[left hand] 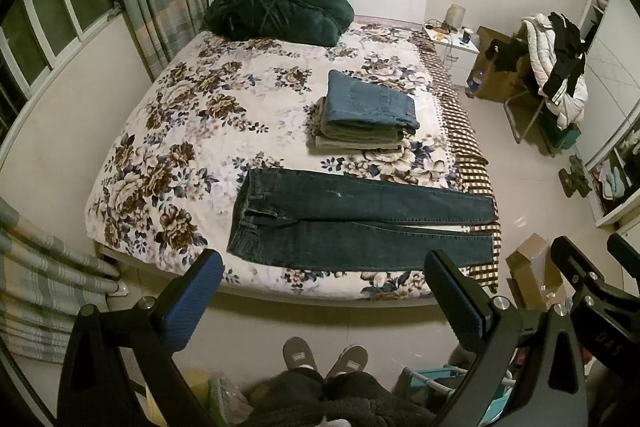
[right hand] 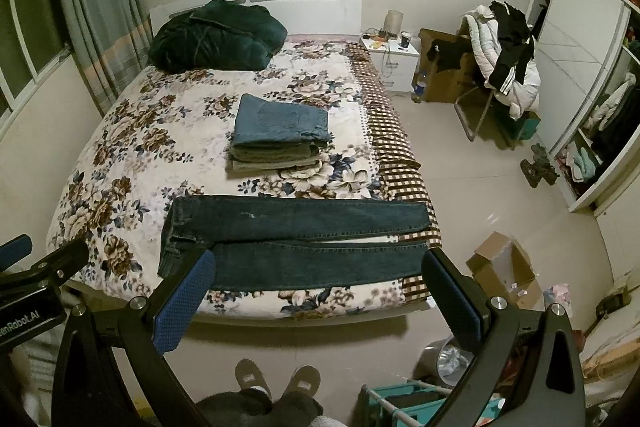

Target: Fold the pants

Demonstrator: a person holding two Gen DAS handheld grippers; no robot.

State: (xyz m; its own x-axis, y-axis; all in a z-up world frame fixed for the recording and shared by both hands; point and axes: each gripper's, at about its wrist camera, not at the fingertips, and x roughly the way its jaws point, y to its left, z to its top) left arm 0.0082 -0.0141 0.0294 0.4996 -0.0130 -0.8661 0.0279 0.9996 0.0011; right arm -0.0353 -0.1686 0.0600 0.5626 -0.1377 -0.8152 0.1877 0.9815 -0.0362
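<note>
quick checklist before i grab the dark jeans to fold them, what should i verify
1. Dark jeans spread flat on the bed, legs side by side: ok.
2. Left tongs open and holding nothing: ok.
3. Right tongs open and holding nothing: ok.
4. Both tongs held short of the bed, nothing snagged: ok.
5. Space between jeans and the folded stack for the fold: ok, they lie apart.
6. Leg hems fully on the mattress: cannot tell; they reach the checkered edge.
</note>
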